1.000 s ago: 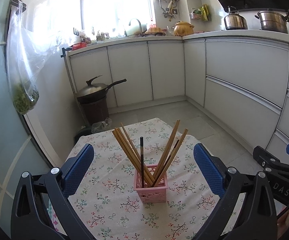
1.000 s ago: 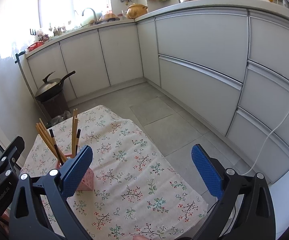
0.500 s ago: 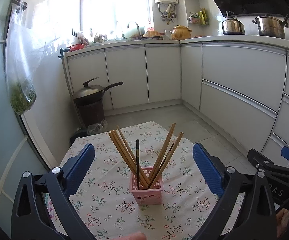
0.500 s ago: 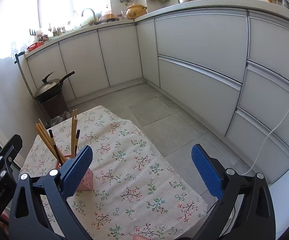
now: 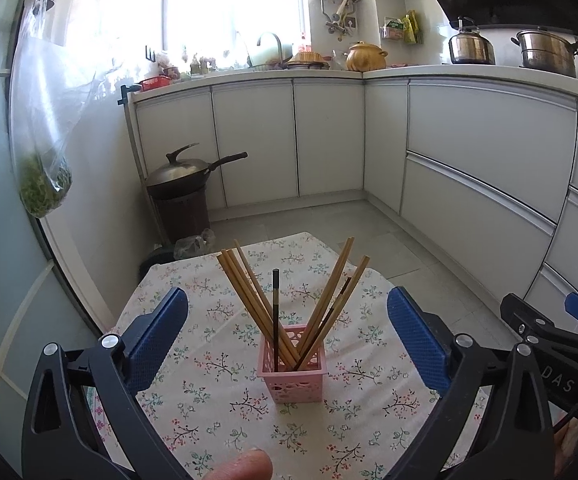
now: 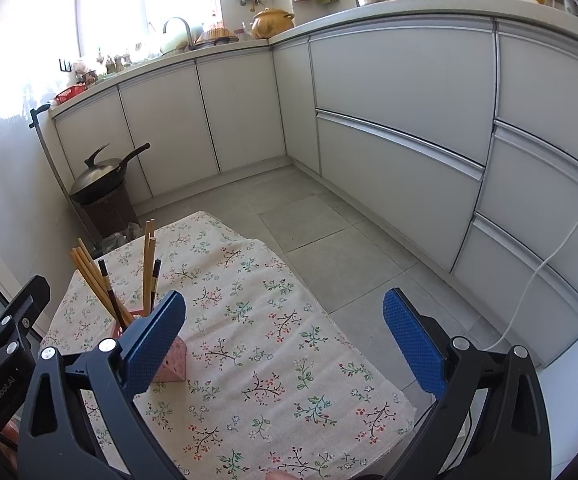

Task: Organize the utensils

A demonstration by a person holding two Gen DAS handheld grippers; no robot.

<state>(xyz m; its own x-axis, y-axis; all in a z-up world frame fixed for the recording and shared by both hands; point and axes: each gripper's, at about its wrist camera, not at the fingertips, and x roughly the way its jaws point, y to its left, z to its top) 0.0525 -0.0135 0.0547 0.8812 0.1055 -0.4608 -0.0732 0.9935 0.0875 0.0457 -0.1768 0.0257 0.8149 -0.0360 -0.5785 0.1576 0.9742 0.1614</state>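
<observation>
A pink slotted holder stands on a small table under a flowered cloth. Several wooden and dark chopsticks stand upright in it, fanned left and right. My left gripper is open and empty, its blue pads either side of the holder and nearer the camera. In the right wrist view the holder is partly hidden behind the left pad, with the chopsticks above it. My right gripper is open and empty over the cloth, to the right of the holder.
White kitchen cabinets run along the back and right. A lidded wok on a brown bin stands on the floor beyond the table. A plastic bag of greens hangs at the left. A white cable hangs at the right.
The left gripper has pulled back and risen slightly, so the holder sits lower in its view. The right gripper has barely moved. Both stay open.
</observation>
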